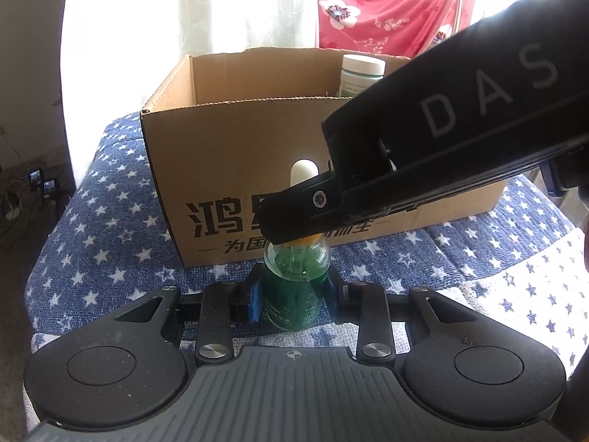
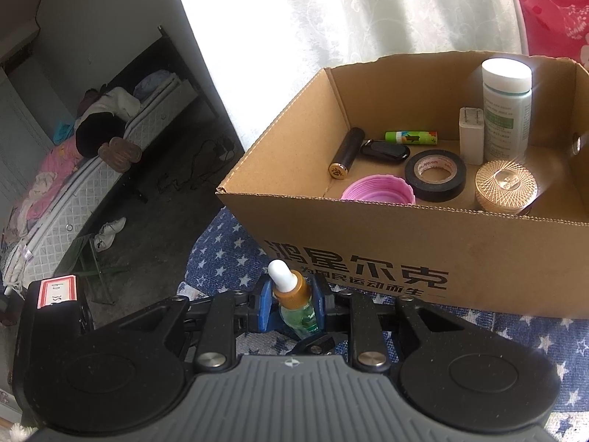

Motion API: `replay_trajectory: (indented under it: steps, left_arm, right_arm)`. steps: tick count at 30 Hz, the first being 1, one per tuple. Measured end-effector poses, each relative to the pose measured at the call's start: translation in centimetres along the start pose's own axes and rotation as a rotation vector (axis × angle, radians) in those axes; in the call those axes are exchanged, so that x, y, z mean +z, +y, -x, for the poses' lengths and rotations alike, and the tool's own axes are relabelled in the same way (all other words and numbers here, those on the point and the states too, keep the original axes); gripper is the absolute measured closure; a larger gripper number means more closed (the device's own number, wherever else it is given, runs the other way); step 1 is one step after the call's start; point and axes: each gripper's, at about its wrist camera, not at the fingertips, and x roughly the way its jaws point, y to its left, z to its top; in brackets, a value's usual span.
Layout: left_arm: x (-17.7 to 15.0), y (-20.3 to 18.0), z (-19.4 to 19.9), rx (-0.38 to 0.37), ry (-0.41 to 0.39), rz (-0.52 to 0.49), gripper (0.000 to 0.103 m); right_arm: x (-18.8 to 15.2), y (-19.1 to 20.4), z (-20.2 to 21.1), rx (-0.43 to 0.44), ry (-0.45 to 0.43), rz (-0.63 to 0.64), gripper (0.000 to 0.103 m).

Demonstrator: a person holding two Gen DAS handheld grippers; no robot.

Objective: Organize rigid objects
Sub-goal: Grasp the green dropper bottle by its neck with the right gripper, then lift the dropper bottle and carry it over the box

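A green glass dropper bottle (image 1: 294, 280) with a gold collar and white bulb stands upright on the star-patterned cloth, in front of a cardboard box (image 1: 228, 154). My left gripper (image 1: 294, 294) is shut on the bottle's body. My right gripper (image 2: 292, 302) is shut on the bottle's gold collar (image 2: 291, 289); its black body crosses the left wrist view (image 1: 441, 140). The box (image 2: 386, 228) holds a white pill bottle (image 2: 506, 110), a black tape roll (image 2: 434, 173), a gold-lidded jar (image 2: 505, 186), a pink lid (image 2: 377, 189) and several small items.
The blue star-patterned cloth (image 1: 110, 221) covers a cushioned seat. White curtain and a red floral fabric (image 1: 386, 7) hang behind the box. A bed (image 2: 92, 154) and floor with cables and a shoe lie to the left, below.
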Motion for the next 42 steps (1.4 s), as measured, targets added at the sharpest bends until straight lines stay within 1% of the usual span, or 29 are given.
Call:
replay_trajectory:
  steps: [13,18,23,36,37,40,41,42]
  left_arm:
    - [-0.3,-1.2,-0.5,0.013,0.006,-0.01,0.071]
    - [-0.1,-1.1,-0.5,0.002,-0.006,-0.017,0.072]
    - [-0.2,-1.6,0.5,0.001,-0.013,-0.021,0.072]
    - [-0.4,-4.0,2.4,0.014,-0.041,-0.074,0.072]
    - [-0.4,-3.4,2.1,0.016,-0.042,-0.08,0.072]
    - [-0.5,-3.8,2.3,0.023,-0.046,-0.095,0.072]
    - [0.0,-2.9,1.2,0.023,-0.045,-0.098,0.072]
    - [-0.1,-3.0,1.3,0.022,-0.046,-0.1,0.072]
  right_arm:
    - [0.0,-1.1,0.0,0.03,-0.001,-0.043,0.078]
    - [0.2,-1.3,0.4,0.041,-0.008,-0.053,0.078]
    - [0.1,-1.2,1.0,0.04,-0.018,-0.051,0.078]
    - [-0.3,-1.5,2.8,0.046,-0.049,-0.061,0.078]
    - [-0.4,-1.6,2.9,0.045,-0.051,-0.061,0.078]
    - [-0.4,-1.7,3.2,0.04,-0.053,-0.061,0.077]
    - [-0.4,-1.7,3.3,0.039,-0.054,-0.063,0.077]
    - [-0.5,-1.8,3.4,0.035,-0.056,-0.063,0.077]
